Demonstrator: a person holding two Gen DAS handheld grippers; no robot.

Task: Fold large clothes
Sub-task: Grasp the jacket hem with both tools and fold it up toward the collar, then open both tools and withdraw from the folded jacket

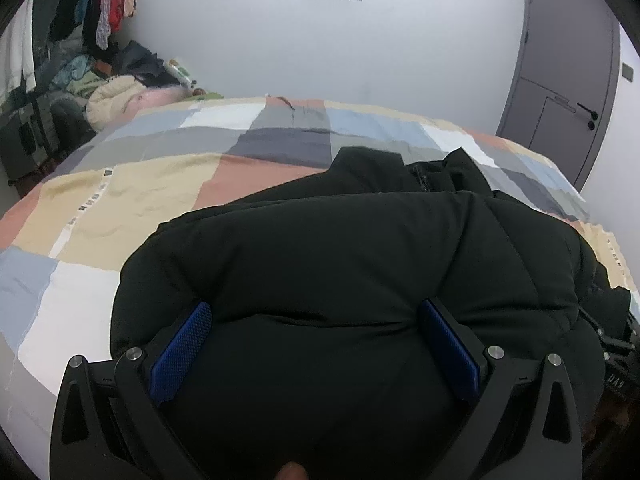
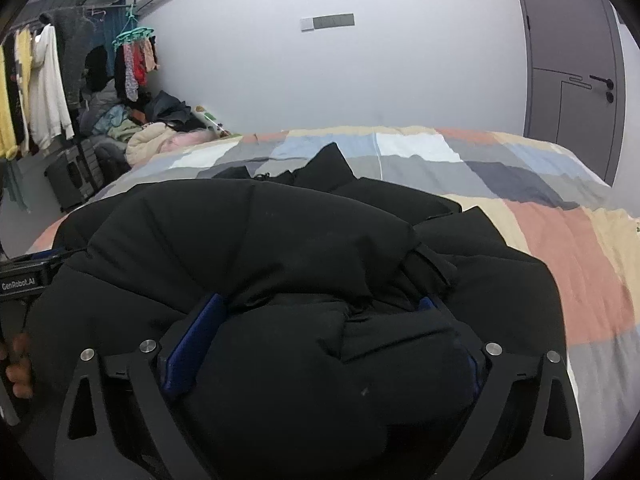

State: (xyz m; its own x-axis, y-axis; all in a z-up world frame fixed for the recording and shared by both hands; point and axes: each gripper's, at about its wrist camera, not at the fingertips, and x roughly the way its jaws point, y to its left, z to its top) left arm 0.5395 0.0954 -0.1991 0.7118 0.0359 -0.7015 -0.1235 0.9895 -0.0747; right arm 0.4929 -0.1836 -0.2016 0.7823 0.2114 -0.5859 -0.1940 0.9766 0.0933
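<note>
A black puffer jacket (image 1: 360,248) lies bunched on the bed's patchwork cover (image 1: 140,192), near its front edge. My left gripper (image 1: 316,312) has its jaws wide apart, with a thick bulge of the jacket filling the gap between the blue pads (image 1: 182,350). In the right wrist view the same jacket (image 2: 260,248) is piled in folds. My right gripper (image 2: 324,304) also has its jaws wide, packed with jacket fabric between the blue pads (image 2: 192,344). The left gripper's body (image 2: 24,276) shows at the left edge of that view.
A heap of clothes (image 2: 132,128) and a hanging rack (image 2: 36,80) stand at the far left beside the bed. A grey door (image 1: 560,80) is at the right. The cover (image 2: 560,248) stretches bare to the right and far side.
</note>
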